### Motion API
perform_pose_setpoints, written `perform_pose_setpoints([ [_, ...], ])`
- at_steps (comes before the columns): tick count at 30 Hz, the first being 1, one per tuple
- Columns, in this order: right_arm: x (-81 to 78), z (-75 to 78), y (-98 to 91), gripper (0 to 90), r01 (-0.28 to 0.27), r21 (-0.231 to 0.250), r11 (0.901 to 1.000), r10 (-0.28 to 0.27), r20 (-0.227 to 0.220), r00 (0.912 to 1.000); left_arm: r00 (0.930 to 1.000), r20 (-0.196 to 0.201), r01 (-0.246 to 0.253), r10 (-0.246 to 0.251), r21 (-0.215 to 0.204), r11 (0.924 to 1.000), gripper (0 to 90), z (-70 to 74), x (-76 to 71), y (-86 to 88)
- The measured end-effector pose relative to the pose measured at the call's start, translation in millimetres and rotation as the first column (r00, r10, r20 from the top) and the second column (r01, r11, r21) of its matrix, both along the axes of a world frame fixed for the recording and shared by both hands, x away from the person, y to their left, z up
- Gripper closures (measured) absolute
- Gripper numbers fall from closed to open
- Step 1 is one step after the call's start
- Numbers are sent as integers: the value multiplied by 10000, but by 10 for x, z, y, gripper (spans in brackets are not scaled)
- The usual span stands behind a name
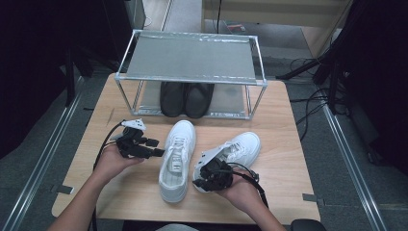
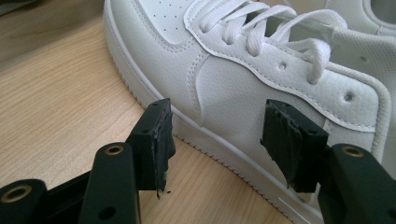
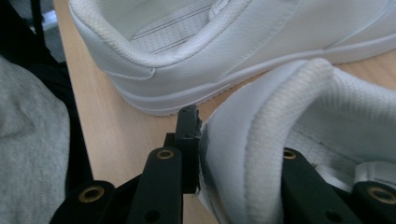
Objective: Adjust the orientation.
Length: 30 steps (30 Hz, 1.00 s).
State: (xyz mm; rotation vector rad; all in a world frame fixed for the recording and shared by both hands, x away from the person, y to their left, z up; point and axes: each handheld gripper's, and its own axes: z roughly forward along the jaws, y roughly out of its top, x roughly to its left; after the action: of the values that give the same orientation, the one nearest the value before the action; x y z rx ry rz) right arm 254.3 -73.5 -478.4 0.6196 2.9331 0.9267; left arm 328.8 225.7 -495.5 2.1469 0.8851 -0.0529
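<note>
Two white sneakers lie before a rack; right jaws grip one heel, left wide.

Both tools black: left tool and right tool each have a grey three-cornered top plate, black trailing cable, brass-ringed screw holes, worn rubber pads. Forearms bare.

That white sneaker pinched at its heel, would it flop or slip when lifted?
The right tongs clamp the padded heel collar of the right sneaker, one jaw inside, one outside. That collar looks soft, so it may squash and bend. The toe would probably sag downward, since the grip sits at one end. The smooth leather-like side could slip a little.
</note>
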Motion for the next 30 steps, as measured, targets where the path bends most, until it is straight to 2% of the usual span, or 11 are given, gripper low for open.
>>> perform_pose_setpoints([
  [2, -11, -45, -4, 762, 21, -21, 10000, -21, -270, 9996, 10000, -1, 4, -4, -22, 10000, 431, 0, 0, 0],
  [8, -30, -99, -5, 765, 192, 84, 9998, -188, -483, 9987, 10000, -17, 57, -57, 44, 10000, 431, -6, 1, -10],
  [9, -30, -99, -5, 765, 192, 84, 9998, -188, -483, 9987, 10000, -17, 57, -57, 44, 10000, 431, -6, 1, -10],
  [11, -14, -109, -22, 755, 213, 244, 9995, -194, -758, 9969, 10000, -38, 57, -56, 47, 10000, 430, -8, 1, -13],
  [14, 4, -103, -43, 734, 92, 376, 9993, -60, -833, 9965, 10000, -31, 24, -23, 72, 10000, 430, -6, 5, -9],
  [16, 8, -66, -70, 698, 113, 620, 9980, -59, -861, 9963, 10000, -49, -2, 2, 29, 10000, 428, -3, 4, -7],
  [22, 32, 86, -203, 666, 346, 1111, 9932, -273, -666, 9974, 10000, -44, -12, 12, 91, 10000, 421, -4, 9, -13],
  [27, 30, 246, -325, 664, 441, 1673, 9849, -370, -455, 9983, 10000, 7, 16, -16, 97, 10000, 421, 5, 14, -16],
  [30, 24, 312, -400, 706, 414, 1933, 9803, -335, -442, 9985, 10000, 13, 33, -33, 74, 10000, 420, 8, 32, -28],
])
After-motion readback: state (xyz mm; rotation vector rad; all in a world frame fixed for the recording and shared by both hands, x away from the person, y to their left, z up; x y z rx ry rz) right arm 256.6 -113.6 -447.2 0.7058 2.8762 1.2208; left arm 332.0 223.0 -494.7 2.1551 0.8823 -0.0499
